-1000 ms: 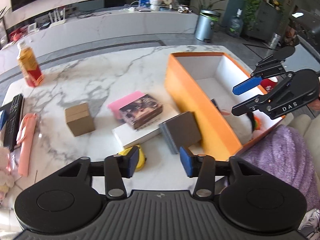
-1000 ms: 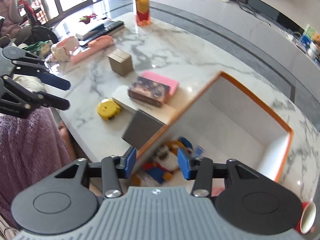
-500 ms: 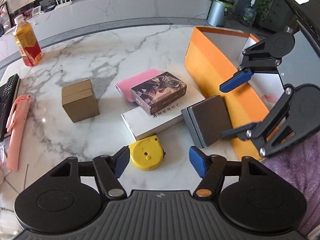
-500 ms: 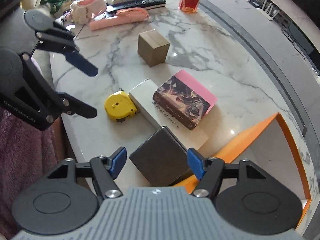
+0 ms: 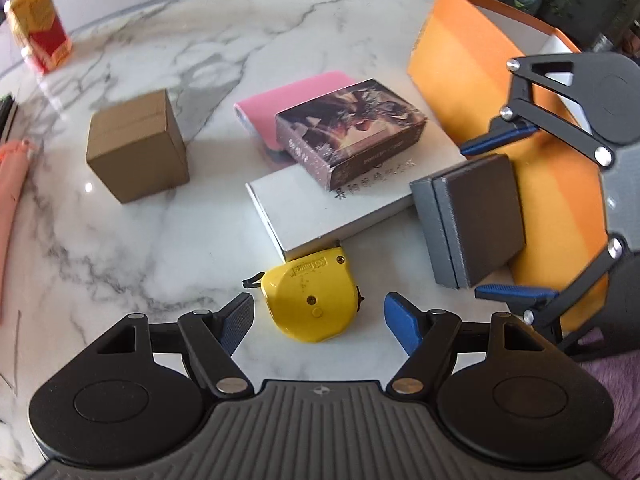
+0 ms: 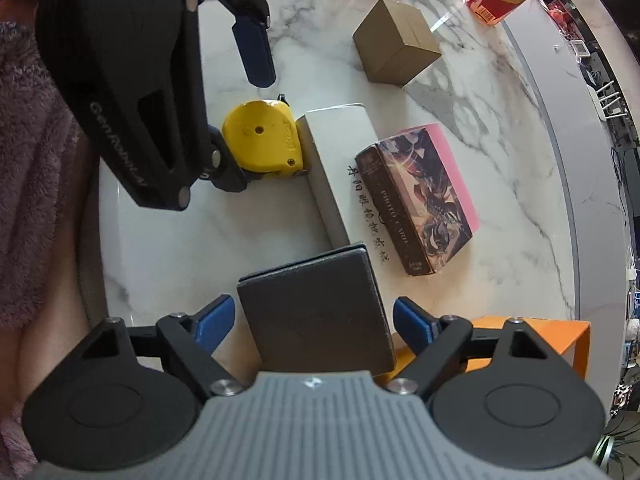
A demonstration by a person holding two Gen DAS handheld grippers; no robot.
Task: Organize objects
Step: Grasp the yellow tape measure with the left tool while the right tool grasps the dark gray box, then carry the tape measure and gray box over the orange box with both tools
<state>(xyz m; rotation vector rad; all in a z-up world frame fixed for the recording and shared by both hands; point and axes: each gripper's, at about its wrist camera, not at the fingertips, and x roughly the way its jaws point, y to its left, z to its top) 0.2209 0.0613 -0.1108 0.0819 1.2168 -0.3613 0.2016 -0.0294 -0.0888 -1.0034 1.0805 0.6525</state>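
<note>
The table (image 5: 168, 60) is white marble with grey veins. On it lie a bright yellow tape measure (image 5: 312, 300), a plain brown cardboard box (image 5: 138, 148), a white flat box (image 5: 344, 208) printed with black characters, a pink book (image 5: 296, 100), and a card box (image 5: 352, 132) with a dark purple and gold picture. To the right stand a dark grey case (image 5: 476, 220) and an orange bin (image 5: 472, 64), white inside. Far left is a red and yellow bottle (image 5: 38, 28). Both grippers are black with blue pads.
</note>
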